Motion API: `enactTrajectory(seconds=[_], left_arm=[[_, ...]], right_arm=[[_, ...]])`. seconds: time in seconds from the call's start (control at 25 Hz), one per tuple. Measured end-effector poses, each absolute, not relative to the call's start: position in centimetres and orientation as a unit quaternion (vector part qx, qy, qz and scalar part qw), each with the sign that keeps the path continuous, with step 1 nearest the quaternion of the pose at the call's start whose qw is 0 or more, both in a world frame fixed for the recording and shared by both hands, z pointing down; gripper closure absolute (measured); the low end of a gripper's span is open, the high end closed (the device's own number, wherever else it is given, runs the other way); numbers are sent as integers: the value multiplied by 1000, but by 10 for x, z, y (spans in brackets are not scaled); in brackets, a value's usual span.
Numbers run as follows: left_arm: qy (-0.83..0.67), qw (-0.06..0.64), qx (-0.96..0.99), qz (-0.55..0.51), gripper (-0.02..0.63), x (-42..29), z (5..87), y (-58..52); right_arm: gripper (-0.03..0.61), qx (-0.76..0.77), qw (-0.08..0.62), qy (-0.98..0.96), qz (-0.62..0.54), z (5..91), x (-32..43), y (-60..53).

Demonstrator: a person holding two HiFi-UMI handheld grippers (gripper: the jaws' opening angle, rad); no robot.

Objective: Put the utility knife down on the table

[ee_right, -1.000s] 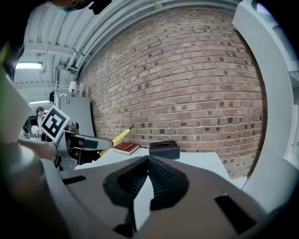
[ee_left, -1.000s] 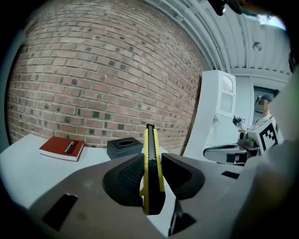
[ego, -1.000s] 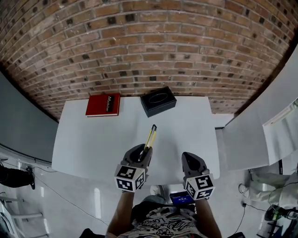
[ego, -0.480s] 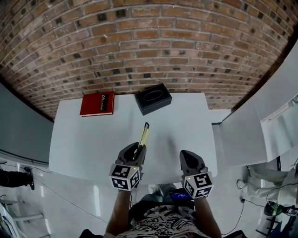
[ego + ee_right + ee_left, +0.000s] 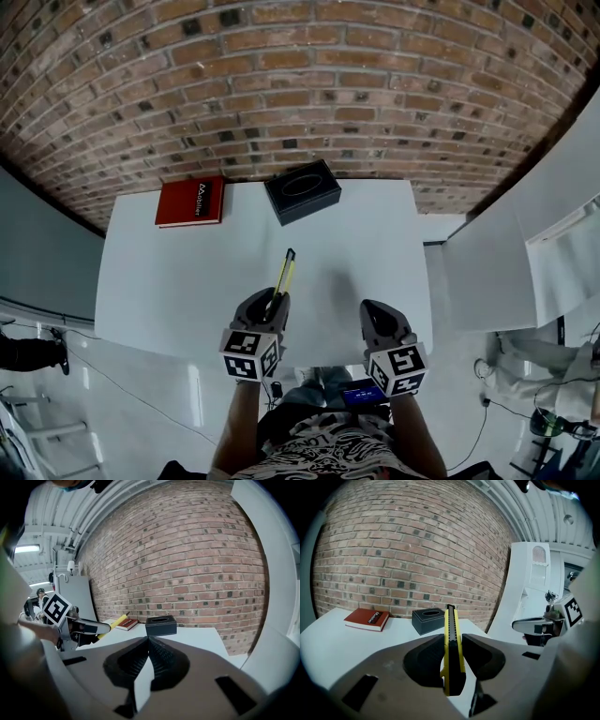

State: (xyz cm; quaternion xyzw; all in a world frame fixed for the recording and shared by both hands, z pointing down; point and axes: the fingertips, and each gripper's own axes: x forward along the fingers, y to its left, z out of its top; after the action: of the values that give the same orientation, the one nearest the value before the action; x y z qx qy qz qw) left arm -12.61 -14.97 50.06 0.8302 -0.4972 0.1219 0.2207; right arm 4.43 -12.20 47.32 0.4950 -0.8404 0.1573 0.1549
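Note:
A yellow and black utility knife (image 5: 282,273) (image 5: 452,648) (image 5: 112,622) is clamped between the jaws of my left gripper (image 5: 272,304) (image 5: 452,660). It sticks out forward, over the near part of the white table (image 5: 178,272), tip pointing toward the far wall. My right gripper (image 5: 373,317) (image 5: 148,644) hovers at the table's front edge to the right, jaws closed together with nothing between them. From the right gripper view the left gripper (image 5: 82,627) with the knife shows at the left.
A black tissue box (image 5: 303,190) (image 5: 428,619) (image 5: 161,625) stands at the table's far middle. A red book (image 5: 190,202) (image 5: 366,619) (image 5: 126,624) lies at the far left. A brick wall (image 5: 300,84) is behind, and a white panel (image 5: 487,272) stands to the right.
The view has drifted a little, so the table and its objects sit slightly higher. The left gripper still holds the knife; the right gripper stays shut.

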Motion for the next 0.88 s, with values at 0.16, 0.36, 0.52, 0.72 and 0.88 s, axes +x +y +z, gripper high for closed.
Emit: enactTrajectory(seconds=[0.16, 0.36, 0.52, 0.72, 0.88], left_arm=[[-495, 223, 827, 145, 492, -120, 517, -148], [-487, 231, 825, 173, 492, -110, 541, -147], [-481, 239, 823, 185, 492, -103, 556, -147], [-472, 251, 822, 196, 492, -93, 577, -146], [-465, 248, 823, 213, 492, -86, 592, -146]], right_arm=[[578, 493, 156, -840, 167, 483, 50, -125], [578, 491, 156, -837, 185, 498, 58, -128], [578, 487, 168, -835, 194, 511, 62, -133], [578, 482, 183, -834, 195, 525, 66, -137], [578, 480, 195, -832, 199, 533, 71, -139]])
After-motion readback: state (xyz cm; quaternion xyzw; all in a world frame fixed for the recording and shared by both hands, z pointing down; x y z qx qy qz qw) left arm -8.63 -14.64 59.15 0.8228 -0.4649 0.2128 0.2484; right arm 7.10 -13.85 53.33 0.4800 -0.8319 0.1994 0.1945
